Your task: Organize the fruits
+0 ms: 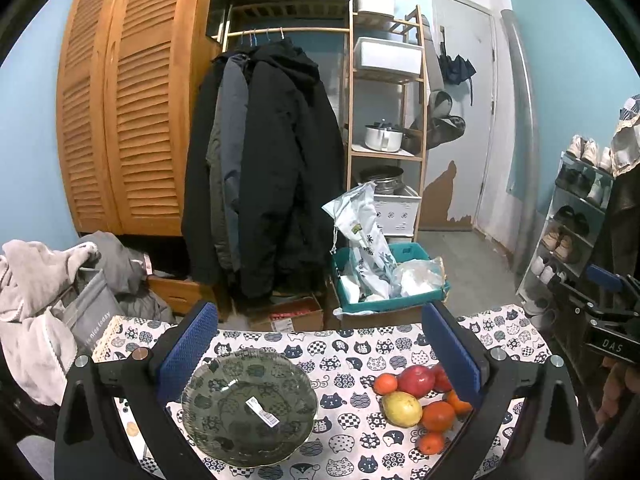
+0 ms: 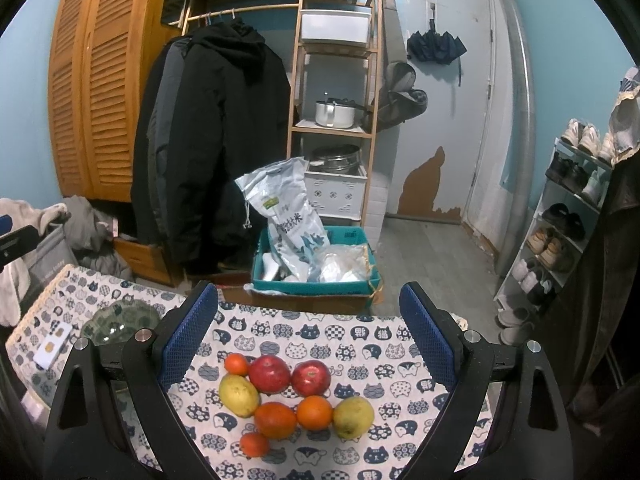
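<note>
Both wrist cameras are looking forward and down over the table (image 1: 352,354), left nearer the glass plate (image 1: 249,406), right above the fruit pile (image 2: 294,394); both are sharing, seemingly, that pile and plate.

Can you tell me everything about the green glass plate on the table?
The green glass plate is round, see-through and dark green, with a wavy rim. A small white barcode sticker is stuck near its middle. It sits flat and empty on the cat-print tablecloth, left of the fruit, with nothing touching it.
</note>
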The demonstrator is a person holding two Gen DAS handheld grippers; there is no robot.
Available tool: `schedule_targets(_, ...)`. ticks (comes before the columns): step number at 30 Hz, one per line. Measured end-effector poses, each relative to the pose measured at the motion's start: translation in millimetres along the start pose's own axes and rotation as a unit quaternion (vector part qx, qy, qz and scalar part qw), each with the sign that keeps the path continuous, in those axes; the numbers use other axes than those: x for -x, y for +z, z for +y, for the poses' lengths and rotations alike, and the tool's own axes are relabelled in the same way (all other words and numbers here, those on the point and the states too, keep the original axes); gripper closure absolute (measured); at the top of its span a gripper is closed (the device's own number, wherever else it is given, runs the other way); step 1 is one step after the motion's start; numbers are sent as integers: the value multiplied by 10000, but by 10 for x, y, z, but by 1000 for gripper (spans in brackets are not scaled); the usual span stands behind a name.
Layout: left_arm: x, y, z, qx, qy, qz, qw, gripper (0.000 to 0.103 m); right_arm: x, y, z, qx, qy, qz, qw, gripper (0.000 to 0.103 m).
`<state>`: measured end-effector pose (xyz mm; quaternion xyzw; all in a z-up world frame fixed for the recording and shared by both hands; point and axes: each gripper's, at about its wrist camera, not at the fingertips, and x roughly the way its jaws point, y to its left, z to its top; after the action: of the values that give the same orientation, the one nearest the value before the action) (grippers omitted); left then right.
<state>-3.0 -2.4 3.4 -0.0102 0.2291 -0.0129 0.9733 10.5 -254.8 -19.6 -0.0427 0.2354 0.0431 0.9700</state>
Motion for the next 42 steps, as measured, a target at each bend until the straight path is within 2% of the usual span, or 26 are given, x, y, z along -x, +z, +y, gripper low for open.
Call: schedule_targets(42, 5, 1, -23, 29, -11, 24, 10000, 0, 6, 2, 8, 47, 1, 11, 10000, 12)
